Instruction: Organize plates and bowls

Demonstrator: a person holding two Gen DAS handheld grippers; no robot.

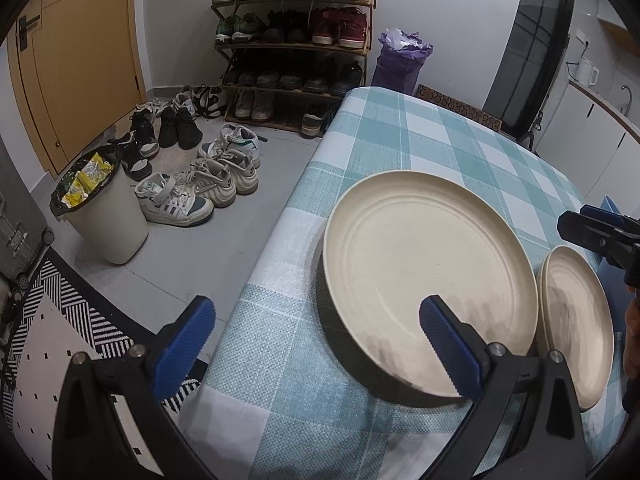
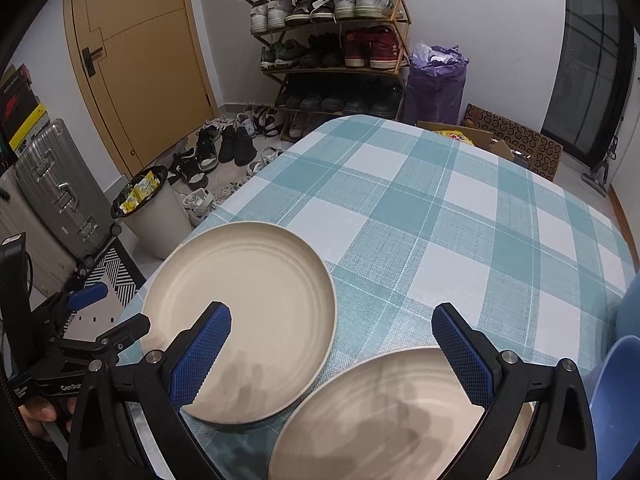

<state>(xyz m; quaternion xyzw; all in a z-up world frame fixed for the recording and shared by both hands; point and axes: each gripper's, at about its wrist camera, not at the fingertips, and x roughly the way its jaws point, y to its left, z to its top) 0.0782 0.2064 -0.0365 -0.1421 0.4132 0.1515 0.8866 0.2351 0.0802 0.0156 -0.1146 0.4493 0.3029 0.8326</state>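
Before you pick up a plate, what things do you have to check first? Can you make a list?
1. Left hand-held gripper open: ok.
2. Right hand-held gripper open: ok.
3. Both grippers carrying nothing: ok.
4. Left plate fully on the checked tablecloth: not ok, its rim is at the table's edge.
5. Right plate lying flat: cannot tell, partly hidden.
6. Bowls in view: not ok, none seen.

The right gripper is at the bottom of the frame with its blue fingers wide apart and nothing between them. Two cream plates lie on the checked tablecloth: one plate at lower left, the second plate at lower centre, close beside it. The left gripper is visible at the left edge, also open. A waste bin stands on the floor at left.
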